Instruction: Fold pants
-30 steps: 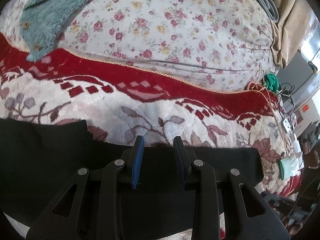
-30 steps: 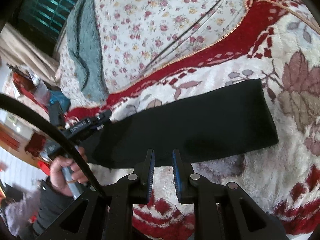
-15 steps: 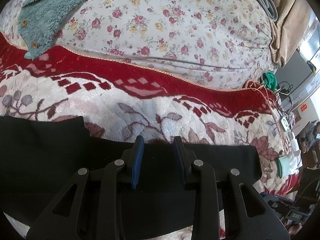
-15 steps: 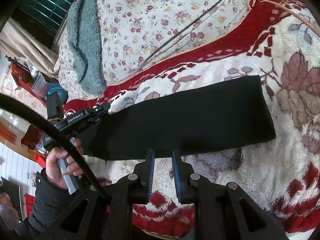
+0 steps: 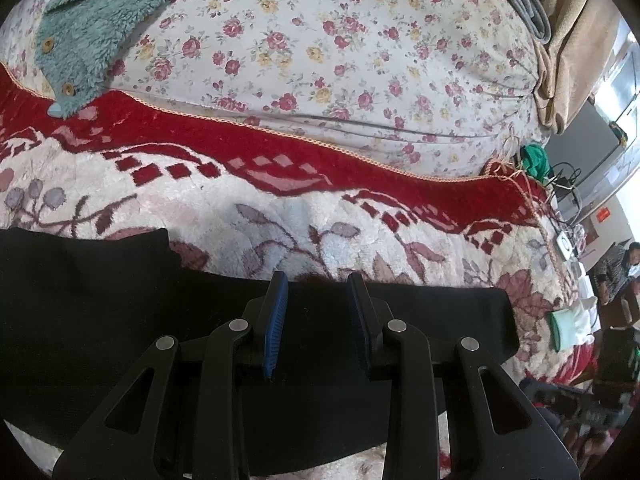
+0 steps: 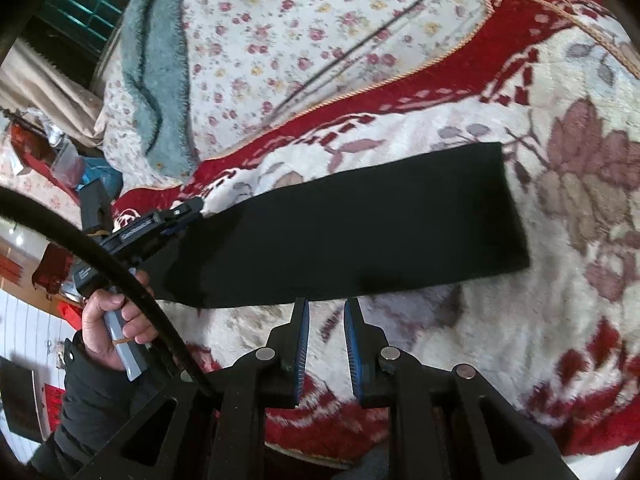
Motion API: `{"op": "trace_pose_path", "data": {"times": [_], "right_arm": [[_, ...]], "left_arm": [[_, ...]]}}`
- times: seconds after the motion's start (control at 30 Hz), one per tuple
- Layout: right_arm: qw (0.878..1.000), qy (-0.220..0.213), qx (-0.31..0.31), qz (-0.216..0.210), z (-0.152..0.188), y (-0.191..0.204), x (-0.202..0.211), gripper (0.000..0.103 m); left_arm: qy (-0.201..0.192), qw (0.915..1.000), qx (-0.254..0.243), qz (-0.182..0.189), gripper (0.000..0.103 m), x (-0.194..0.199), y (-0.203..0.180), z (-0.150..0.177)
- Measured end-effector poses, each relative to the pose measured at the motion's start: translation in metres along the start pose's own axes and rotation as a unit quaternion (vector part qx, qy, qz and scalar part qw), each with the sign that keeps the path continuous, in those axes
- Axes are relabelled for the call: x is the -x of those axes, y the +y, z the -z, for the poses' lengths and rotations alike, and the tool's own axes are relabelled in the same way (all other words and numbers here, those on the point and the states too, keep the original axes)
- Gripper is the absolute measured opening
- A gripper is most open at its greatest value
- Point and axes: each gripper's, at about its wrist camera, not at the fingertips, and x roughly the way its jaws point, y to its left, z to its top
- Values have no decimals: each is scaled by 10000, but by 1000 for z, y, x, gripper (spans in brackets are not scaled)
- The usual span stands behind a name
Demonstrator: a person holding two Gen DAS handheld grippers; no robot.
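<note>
Black pants (image 5: 120, 320) lie flat in a long strip on the plush red-and-cream blanket (image 5: 248, 220), left wrist view; strip runs left to right across lower half of frame, wider part at left, squared end at right near blanket's right edge. Left gripper (image 5: 316, 320) hovers over the strip's far long edge, blue pads (image 5: 276, 320) apart at a moderate gap, only flat fabric showing between them, nothing pinched that I can see. Beyond the blanket's red border, floral quilt (image 5: 340, 48) fills the top; teal fleece garment (image 5: 92, 20) with buttons at quilt's top left, overlapping red border. Tan curtain (image 5: 576, 40) at far right, clutter past the bed's right side, too small to tell. Right wrist view: same pants (image 6: 360, 224) as a flat black band slanting across blanket (image 6: 520, 340), squared end at right, other end at left under the left gripper (image 6: 176, 220), held by a hand (image 6: 112, 320) in a dark sleeve; whether it touches the fabric can't tell. Right gripper (image 6: 326, 340) sits just off the band's near long edge, over bare blanket pile, pads (image 6: 302, 340) narrow gap, empty. Black cable (image 6: 100, 264) arcs across lower left. Floral quilt (image 6: 300, 32) and teal fleece (image 6: 160, 80) at top left.
</note>
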Motion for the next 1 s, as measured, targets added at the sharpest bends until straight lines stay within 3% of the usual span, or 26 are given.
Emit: {"op": "trace_pose_path", "data": {"times": [0.17, 0.33, 0.43, 0.63, 0.8, 1.0], "right_arm": [[9962, -146, -853, -60, -14, -26, 7, 16], [9884, -183, -1468, 343, -30, -41, 8, 16], [9799, -360, -1964, 33, -35, -58, 20, 16], [9621, 147, -2722, -73, -32, -95, 17, 32], [9585, 482, -2811, 49, -30, -109, 16, 33], [9447, 492, -3202, -518, -14, -131, 5, 36]], "left_arm": [[60, 9999, 21, 89, 28, -1, 2, 1], [131, 9998, 16, 116, 28, -1, 3, 3], [173, 9997, 67, 161, 28, -1, 4, 3], [209, 9994, 31, 278, 28, 3, 0, 4], [319, 9990, -32, 324, 28, 1, -4, 6], [375, 9982, -75, 451, 28, 2, -6, 6]]}}
